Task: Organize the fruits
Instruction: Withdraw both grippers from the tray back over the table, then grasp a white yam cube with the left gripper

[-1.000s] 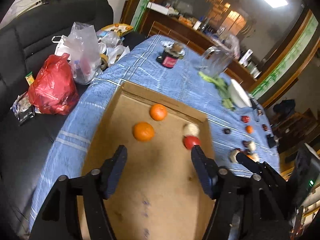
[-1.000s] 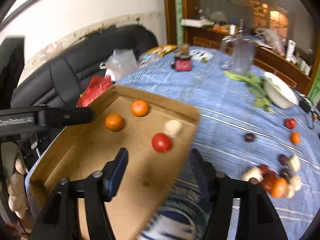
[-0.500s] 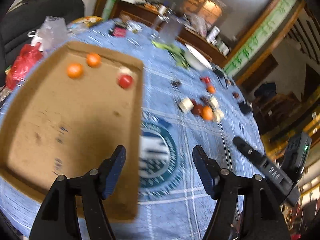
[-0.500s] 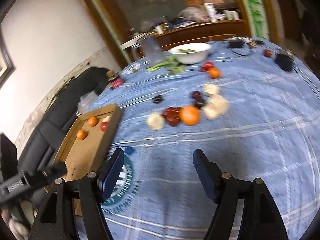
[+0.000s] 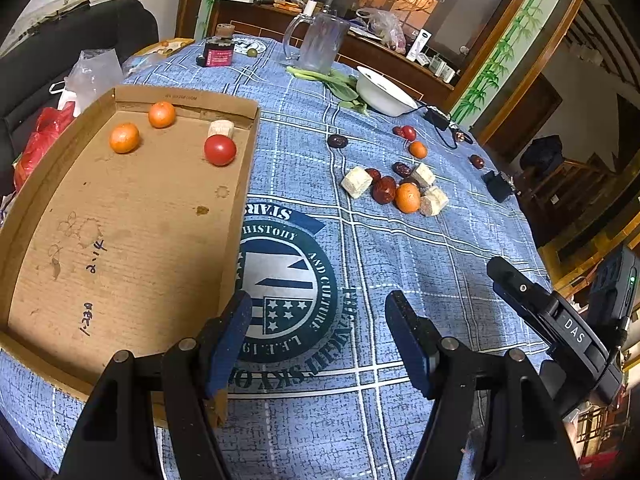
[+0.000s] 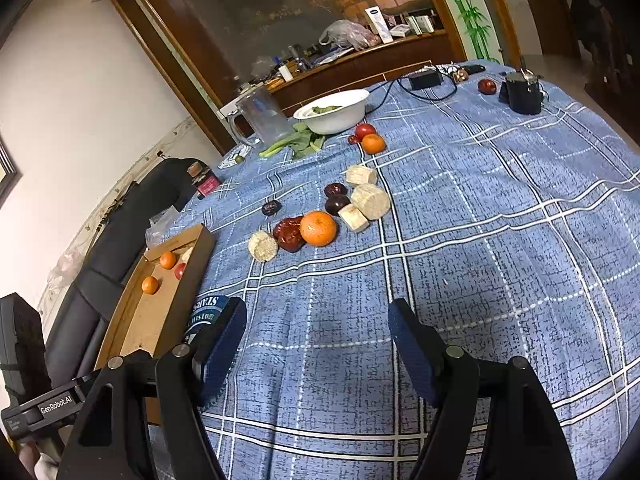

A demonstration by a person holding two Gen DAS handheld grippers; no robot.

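Observation:
A cardboard tray (image 5: 120,240) lies on the left of the blue cloth. At its far end are two oranges (image 5: 124,138), a tomato (image 5: 219,150) and a pale chunk (image 5: 221,128). To its right is a loose pile: an orange (image 6: 318,228), dark red dates (image 6: 290,236) and pale chunks (image 6: 370,200). My left gripper (image 5: 318,332) stands open over the round logo by the tray's right wall, nothing between its fingers. My right gripper (image 6: 316,336) is open and empty over bare cloth, short of the pile.
Beyond the pile sit another tomato (image 5: 408,133) and small orange (image 5: 418,149), a white bowl (image 5: 384,92), greens (image 5: 336,80), a glass mug (image 5: 320,44) and a dark jar (image 5: 218,50). A black cup (image 6: 522,92) and an adapter with a cable (image 6: 426,78) are far right. A sofa with bags (image 5: 48,136) is left.
Both views have swung from above the tray rightward to the cloth and the loose pile. The right view has rolled, and its jaws stand slightly wider.

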